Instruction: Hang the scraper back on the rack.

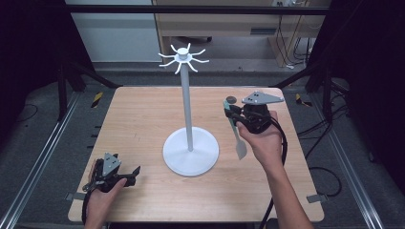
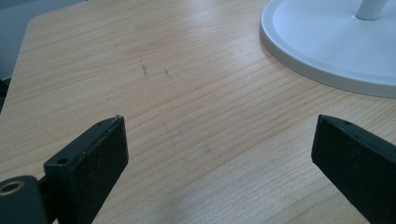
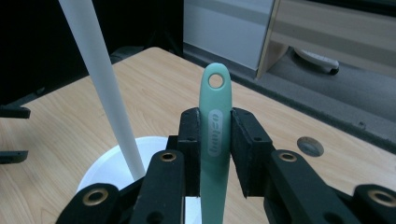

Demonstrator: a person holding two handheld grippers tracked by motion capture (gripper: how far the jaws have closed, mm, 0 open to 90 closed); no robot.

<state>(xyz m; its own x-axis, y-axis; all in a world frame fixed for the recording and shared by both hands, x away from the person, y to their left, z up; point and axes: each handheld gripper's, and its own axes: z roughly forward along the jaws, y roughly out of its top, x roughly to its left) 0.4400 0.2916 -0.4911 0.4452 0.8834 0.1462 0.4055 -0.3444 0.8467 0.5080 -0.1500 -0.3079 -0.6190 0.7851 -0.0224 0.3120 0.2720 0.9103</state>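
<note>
Two hand-held grippers: my left hand-held gripper [image 1: 135, 170] gapes over the pale wood worktop [image 1: 143, 119]; my right hand-held gripper [image 3: 215, 140] pinches a green spatula [image 3: 215, 140], lettering unreadable.

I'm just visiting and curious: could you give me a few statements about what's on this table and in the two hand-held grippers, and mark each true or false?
1. The right gripper is clamped on a green spatula. True.
2. The left gripper holds a cup. False: its jaws stand open over bare table.
3. The white stand lies toppled. False: it stands upright.
4. The spatula's handle has a hole at its end. True.
</note>
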